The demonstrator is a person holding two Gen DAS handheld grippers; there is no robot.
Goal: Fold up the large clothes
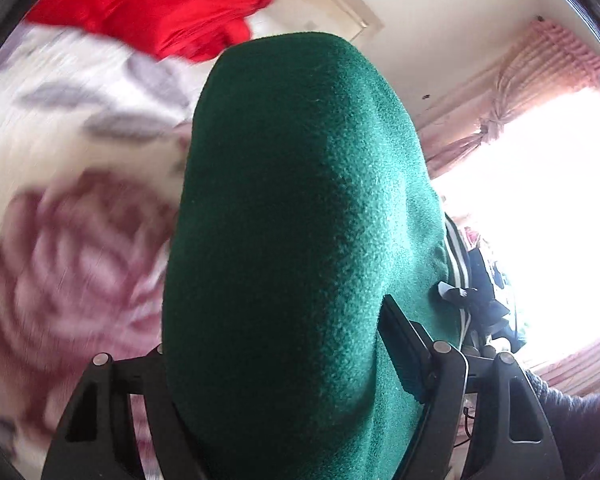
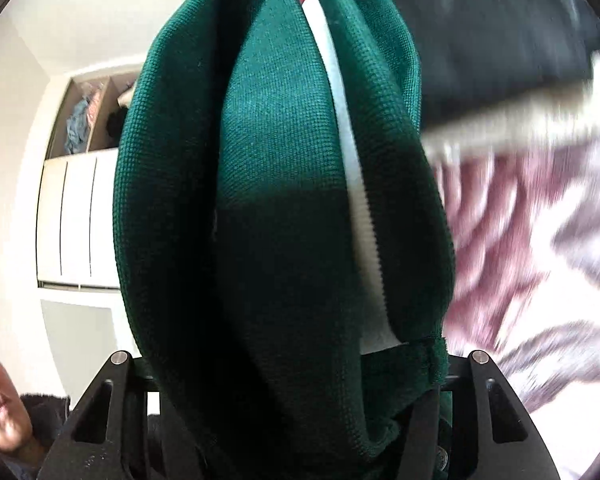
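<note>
Left wrist view: left gripper (image 1: 284, 364) is clamped on a thick bunch of the green garment (image 1: 300, 208), raised above the floral blanket (image 1: 72, 220). Right gripper (image 2: 296, 380) likewise grips a gathered fold of it above that blanket (image 2: 540, 240), white stripe (image 2: 356, 184) showing.

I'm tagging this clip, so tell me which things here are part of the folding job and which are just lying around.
In the job:
- green garment, with a white stripe
- left gripper, shut on it
- right gripper, shut on it

Lying about:
- red garment
- floral blanket
- dark cloth
- pink curtains
- wardrobe
</note>
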